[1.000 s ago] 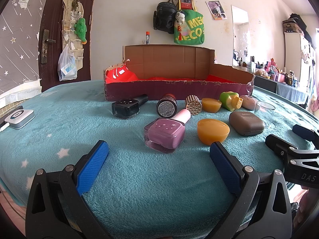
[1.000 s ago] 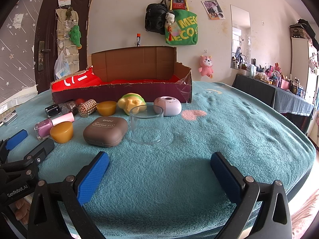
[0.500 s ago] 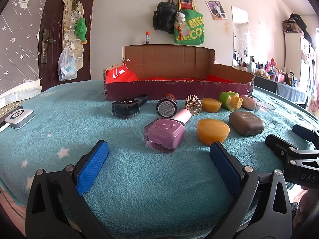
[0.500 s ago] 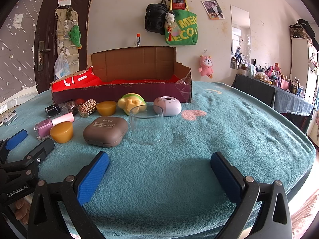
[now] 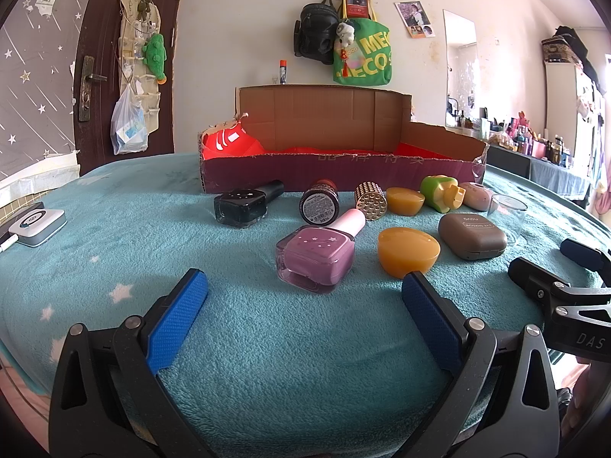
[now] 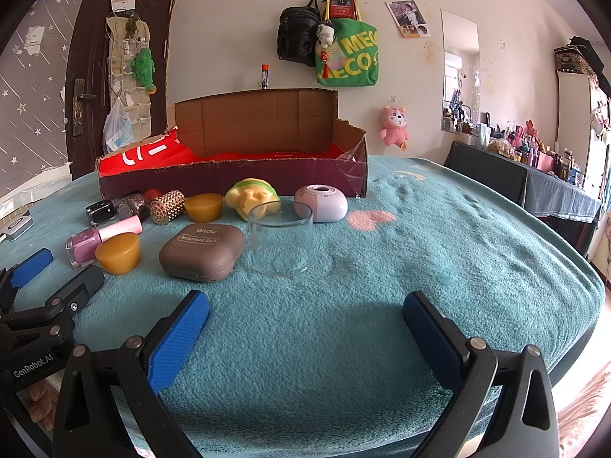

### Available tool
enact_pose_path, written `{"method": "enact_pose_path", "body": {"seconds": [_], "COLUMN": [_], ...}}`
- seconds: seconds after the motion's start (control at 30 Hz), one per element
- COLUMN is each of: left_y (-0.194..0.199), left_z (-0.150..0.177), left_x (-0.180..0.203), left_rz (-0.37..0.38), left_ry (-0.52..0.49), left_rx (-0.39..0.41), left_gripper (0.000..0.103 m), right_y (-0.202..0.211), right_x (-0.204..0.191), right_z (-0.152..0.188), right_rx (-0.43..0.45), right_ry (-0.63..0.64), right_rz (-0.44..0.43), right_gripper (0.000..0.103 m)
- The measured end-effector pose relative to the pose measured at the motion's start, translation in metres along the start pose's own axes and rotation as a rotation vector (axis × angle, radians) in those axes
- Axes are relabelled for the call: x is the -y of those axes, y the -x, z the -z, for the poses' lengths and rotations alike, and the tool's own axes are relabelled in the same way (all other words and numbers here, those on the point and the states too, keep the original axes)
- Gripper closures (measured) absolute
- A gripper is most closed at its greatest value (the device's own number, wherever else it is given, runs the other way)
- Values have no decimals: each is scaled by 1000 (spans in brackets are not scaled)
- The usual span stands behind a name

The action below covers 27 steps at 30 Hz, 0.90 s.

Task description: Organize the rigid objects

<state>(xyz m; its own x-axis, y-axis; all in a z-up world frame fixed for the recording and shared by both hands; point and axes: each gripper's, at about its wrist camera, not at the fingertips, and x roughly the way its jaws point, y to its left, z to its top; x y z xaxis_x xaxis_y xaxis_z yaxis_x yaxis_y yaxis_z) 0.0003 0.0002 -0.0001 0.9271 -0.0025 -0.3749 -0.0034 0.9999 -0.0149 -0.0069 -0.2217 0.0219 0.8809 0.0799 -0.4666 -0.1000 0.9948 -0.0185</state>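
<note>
Several small objects lie on the teal blanket before a cardboard box [image 5: 343, 175] [image 6: 236, 179]: a purple nail polish bottle [image 5: 317, 259] [image 6: 86, 246], a black bottle [image 5: 240, 206], an amber cup [image 5: 406, 252] [image 6: 118, 253], a brown eyeshadow case [image 5: 471, 234] [image 6: 202, 252], a clear glass [image 6: 281, 238] [image 5: 509, 217], a studded gold cylinder [image 5: 369, 201], a green-yellow toy [image 6: 254, 200] and a pink oval case [image 6: 320, 204]. My left gripper [image 5: 303, 309] is open and empty, just short of the purple bottle. My right gripper [image 6: 305, 324] is open and empty, short of the glass.
A grey and white device [image 5: 36, 223] lies at the blanket's far left. A dark table crowded with bottles [image 6: 534, 168] stands to the right. A door [image 5: 114, 61] and hanging bags [image 5: 343, 42] are on the wall behind the box.
</note>
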Motion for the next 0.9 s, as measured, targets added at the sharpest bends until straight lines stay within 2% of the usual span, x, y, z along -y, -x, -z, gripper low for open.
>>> {"method": "enact_pose_path", "body": {"seconds": [0.37,0.7,0.9], "left_y": [1,4,-3], "left_z": [-1,-20,-34], "left_x": [0,-5,-7], "left_rz": [7,43,69], "left_ry": [0,-4,-29], "left_rx": [-10,-18,-66], "left_gripper": [0,0,0], "right_y": [0,-2,-8], "right_x": [0,5,7], "right_z": [-1,-10,-21], "right_rx": [-2,-16,-24], "right_ry": [0,-7,-29], "right_rz": [0,-11,-10], "right_gripper": [0,0,0]}}
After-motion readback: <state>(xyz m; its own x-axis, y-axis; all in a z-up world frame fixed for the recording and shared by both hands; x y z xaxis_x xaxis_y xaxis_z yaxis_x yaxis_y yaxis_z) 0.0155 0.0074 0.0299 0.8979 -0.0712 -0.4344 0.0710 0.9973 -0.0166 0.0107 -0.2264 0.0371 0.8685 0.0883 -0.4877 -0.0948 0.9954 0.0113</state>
